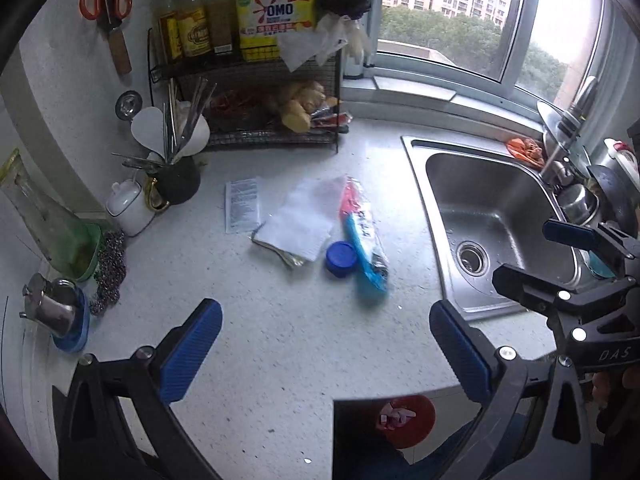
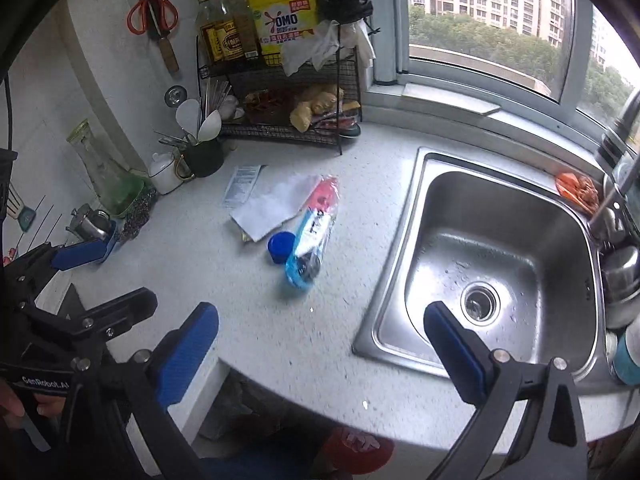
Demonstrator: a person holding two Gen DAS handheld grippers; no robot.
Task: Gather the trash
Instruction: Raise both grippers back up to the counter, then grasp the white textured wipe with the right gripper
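Sink (image 2: 400, 320) holds nothing; rack (image 1: 256, 132) holds ginger (image 1: 298, 106).

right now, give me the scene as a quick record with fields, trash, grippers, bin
surface: speckled counter beside steel sink
trash: blue cap; blue-red wrapper; white paper; printed leaflet
trash layout: clustered mid-counter, cap beside wrapper
left gripper: open, empty, short of the trash
right gripper: open, empty, near the sink's edge
bin: red, below counter edge
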